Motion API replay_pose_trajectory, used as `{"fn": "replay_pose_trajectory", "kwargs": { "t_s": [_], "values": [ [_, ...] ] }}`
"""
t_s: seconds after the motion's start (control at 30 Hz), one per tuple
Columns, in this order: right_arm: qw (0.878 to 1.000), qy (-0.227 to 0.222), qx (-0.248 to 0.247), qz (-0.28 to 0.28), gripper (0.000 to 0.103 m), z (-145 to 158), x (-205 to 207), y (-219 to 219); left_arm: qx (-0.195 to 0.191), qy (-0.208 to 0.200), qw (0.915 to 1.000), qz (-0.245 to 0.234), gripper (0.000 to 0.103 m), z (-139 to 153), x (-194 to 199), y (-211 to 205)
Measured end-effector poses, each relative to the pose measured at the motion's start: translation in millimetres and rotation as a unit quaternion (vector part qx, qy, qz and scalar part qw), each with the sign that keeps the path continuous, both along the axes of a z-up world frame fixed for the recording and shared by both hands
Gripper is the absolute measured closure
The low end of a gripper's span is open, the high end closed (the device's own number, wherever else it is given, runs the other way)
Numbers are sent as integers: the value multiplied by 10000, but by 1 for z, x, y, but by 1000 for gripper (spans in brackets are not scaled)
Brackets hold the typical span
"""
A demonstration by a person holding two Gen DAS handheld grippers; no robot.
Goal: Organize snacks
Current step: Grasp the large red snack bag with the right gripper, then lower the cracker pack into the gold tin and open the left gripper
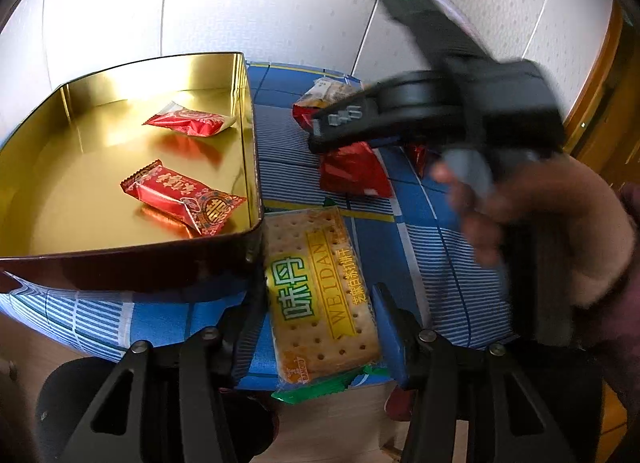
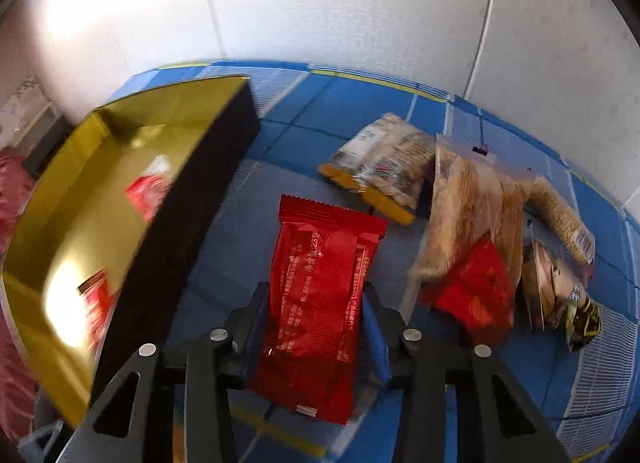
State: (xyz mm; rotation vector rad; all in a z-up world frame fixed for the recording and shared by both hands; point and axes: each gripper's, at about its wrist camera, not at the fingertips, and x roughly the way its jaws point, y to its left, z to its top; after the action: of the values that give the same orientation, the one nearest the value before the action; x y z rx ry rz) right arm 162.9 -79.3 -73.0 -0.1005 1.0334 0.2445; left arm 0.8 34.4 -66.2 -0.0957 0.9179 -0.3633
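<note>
Already the right gripper pinches a red snack packet by its slippery middle; it could slide free before reaching the gold tin. The left gripper brackets the Weidan cracker pack, jaws wide and not visibly gripping, and may nudge it off the tabletop edge.

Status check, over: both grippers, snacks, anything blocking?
Left gripper open around cracker pack. Right gripper straddles red packet, grip unclear. Tin unobstructed.

gold-lined tin, dark outside; red packets with gold motif; yellow-green cracker pack; blue-white checked cloth; plain red packet.
</note>
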Motion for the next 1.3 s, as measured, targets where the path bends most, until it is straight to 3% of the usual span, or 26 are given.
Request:
{"fn": "replay_pose_trajectory", "kwargs": {
  "t_s": [0.2,0.37,0.5,0.7,0.83,1.03,1.13,1.3],
  "values": [
    [9991,-56,136,388,59,15,-55,-22,107,-33,9999,-4,51,1,-2,0],
    [9998,-68,15,203,59,10,-85,-43,222,-51,9997,-22,51,2,-5,-7],
    [9993,-54,-372,-10,59,-1,-99,-57,418,-89,9991,-55,51,1,-4,-19],
    [9995,-291,-95,-90,57,-3,-109,-68,686,-165,9973,-208,52,-1,4,-21],
    [9981,-585,-189,-14,55,-7,-120,-62,513,-246,9978,-350,52,10,0,-23],
    [9964,-844,105,-18,55,-7,-127,-71,-159,-471,9980,-397,52,57,-3,-7],
    [9955,-937,151,-4,55,-7,-129,-74,-401,-528,9978,-84,52,80,12,12],
    [9942,-1049,246,-24,55,-7,-131,-74,-271,-245,9971,668,52,88,66,47]
  ]
}}
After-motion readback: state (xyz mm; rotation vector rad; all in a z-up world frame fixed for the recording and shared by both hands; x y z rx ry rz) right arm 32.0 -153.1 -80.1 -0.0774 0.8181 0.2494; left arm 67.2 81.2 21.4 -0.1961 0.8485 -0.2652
